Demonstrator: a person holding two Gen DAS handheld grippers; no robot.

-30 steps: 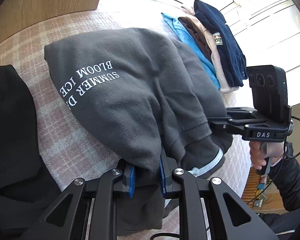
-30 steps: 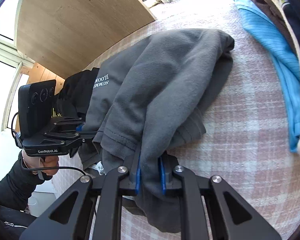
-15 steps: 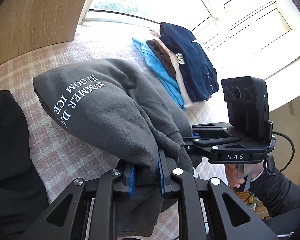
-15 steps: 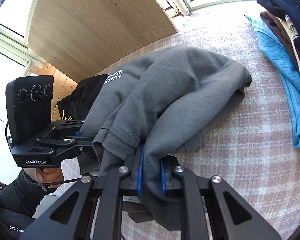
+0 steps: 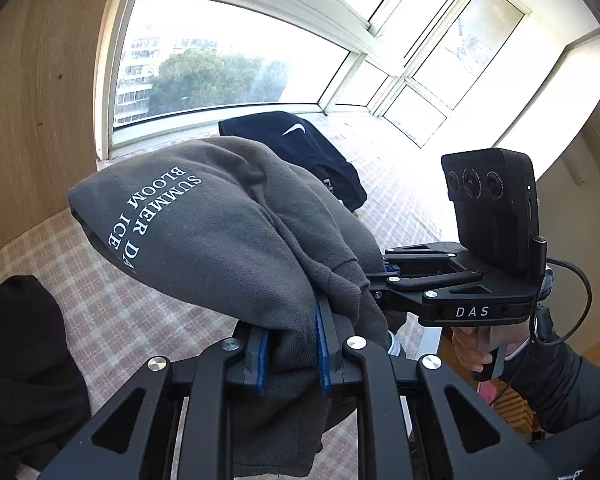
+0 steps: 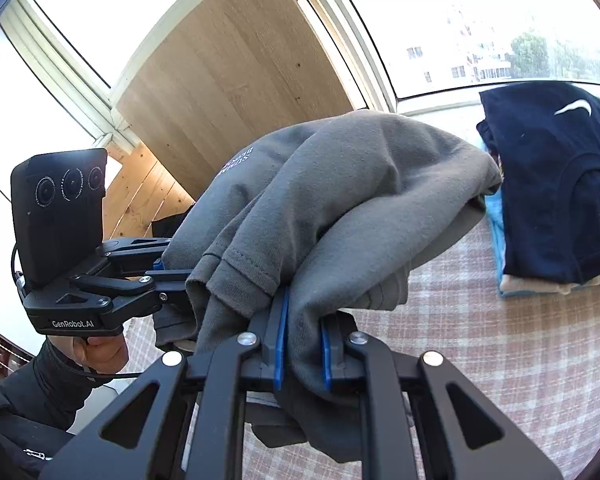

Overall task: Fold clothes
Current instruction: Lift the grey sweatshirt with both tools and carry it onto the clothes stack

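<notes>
Gripping the folded grey sweatshirt [image 5: 228, 240] (white lettering uppermost), left gripper [image 5: 292, 354] and right gripper [image 6: 302, 350] both clamp narrowly on its edge above the checked cover [image 6: 500, 340].

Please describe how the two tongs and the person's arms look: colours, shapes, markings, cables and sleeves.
Both tongs are black angular linkages with silver pivot screws and blue pads. The right tongs carry a black camera box with three lenses, marked "DAS", and a black cable. The left tongs carry the same box, marked "GenRobot.AI", also cabled. Both arms wear dark sleeves.
</notes>
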